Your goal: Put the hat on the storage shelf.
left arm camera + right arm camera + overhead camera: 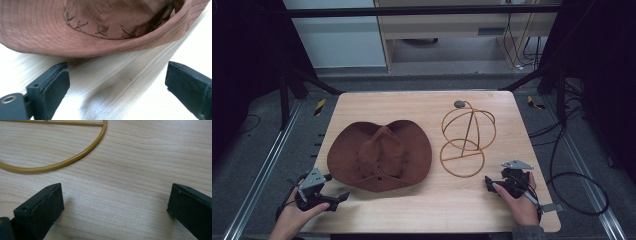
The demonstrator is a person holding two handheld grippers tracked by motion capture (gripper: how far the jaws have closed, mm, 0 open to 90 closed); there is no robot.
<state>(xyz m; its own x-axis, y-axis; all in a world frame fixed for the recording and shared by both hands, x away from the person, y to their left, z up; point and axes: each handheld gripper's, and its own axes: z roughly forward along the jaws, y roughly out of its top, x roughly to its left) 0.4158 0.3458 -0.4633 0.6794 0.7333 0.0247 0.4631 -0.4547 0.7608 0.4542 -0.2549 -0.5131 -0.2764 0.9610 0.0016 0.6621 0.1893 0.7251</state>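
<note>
Your left tongs (117, 82), spread wide, sit just short of hat (100, 27) brim; right tongs (115, 207) also spread, near wire stand (62, 162). Hat crown cut off.

Looks like a lab or test rig, not a home. Light wooden table (422, 105) set inside a black metal frame (422, 11), aluminium rails (259, 175) on grey floor either side of the table, loose cables (572, 175) right of it, hazard-striped tape (320, 106) at its far corners.
</note>
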